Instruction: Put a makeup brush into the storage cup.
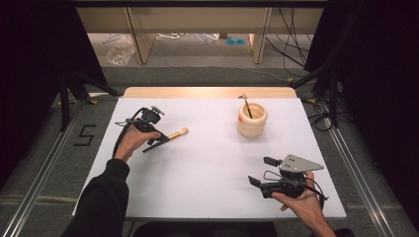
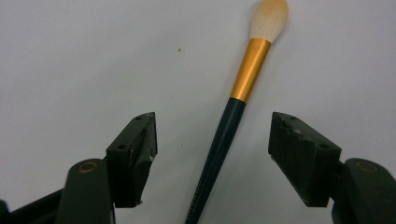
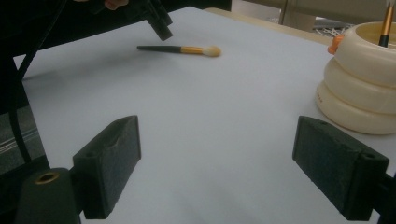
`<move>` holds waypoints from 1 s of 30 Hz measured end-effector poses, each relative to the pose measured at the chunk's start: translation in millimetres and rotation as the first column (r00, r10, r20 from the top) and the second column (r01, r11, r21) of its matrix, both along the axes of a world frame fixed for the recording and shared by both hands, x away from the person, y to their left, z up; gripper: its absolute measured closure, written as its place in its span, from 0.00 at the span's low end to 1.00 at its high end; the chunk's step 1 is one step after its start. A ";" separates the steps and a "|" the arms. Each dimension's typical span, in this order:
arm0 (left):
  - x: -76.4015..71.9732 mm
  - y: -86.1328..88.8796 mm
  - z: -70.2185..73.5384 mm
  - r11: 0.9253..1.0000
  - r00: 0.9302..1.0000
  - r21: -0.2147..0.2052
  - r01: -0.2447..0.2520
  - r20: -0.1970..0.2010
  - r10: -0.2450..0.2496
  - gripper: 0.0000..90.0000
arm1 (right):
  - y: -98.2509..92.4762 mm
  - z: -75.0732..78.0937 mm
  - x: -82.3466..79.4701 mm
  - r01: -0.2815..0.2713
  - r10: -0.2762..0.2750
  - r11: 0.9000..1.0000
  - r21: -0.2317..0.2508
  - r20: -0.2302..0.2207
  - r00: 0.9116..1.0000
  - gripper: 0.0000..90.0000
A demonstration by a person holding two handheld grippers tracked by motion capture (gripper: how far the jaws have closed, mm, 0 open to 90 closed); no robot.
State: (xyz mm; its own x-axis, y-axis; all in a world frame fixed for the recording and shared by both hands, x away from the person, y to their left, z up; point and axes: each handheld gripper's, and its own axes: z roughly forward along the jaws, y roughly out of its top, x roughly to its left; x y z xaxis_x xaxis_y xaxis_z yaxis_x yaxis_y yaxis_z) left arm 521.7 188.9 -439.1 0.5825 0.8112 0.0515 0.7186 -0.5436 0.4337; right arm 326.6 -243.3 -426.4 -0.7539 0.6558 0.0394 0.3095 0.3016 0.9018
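A makeup brush (image 2: 223,135) is straddled by the left tongs (image 2: 212,140) on the white desk (image 1: 212,163), jaws spread and not touching its handle, apparently for pickup. The right tongs (image 3: 217,158) are held open and empty near the cream holder (image 1: 252,120).

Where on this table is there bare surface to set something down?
Free: the wide middle of the table between the makeup brush and the right gripper, also the near left corner. Crowded: around the left gripper and the cream holder.
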 end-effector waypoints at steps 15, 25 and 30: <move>5.4 -4.6 -13.4 0.999 0.996 0.034 0.035 -0.081 -0.032 0.47 | 1.5 -1.3 1.2 -0.015 0.015 1.000 0.016 0.002 1.000 0.18; 8.3 -6.2 -19.1 0.998 0.993 0.040 0.047 -0.111 -0.042 0.58 | 1.9 -0.3 0.7 -0.011 0.011 1.000 0.000 -0.004 1.000 0.18; 9.2 -7.1 -20.3 0.998 0.991 0.040 0.058 -0.127 -0.052 0.63 | 2.0 -0.5 1.0 -0.013 0.013 1.000 0.001 -0.007 1.000 0.18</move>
State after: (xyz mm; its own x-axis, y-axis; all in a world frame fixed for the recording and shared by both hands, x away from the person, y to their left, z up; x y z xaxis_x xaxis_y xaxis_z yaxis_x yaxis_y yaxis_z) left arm 530.8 181.8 -459.4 0.6303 0.7763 0.0095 0.7344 -0.6001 0.3172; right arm 327.6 -241.3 -427.0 -0.7622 0.6458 0.0452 0.3115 0.3047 0.9001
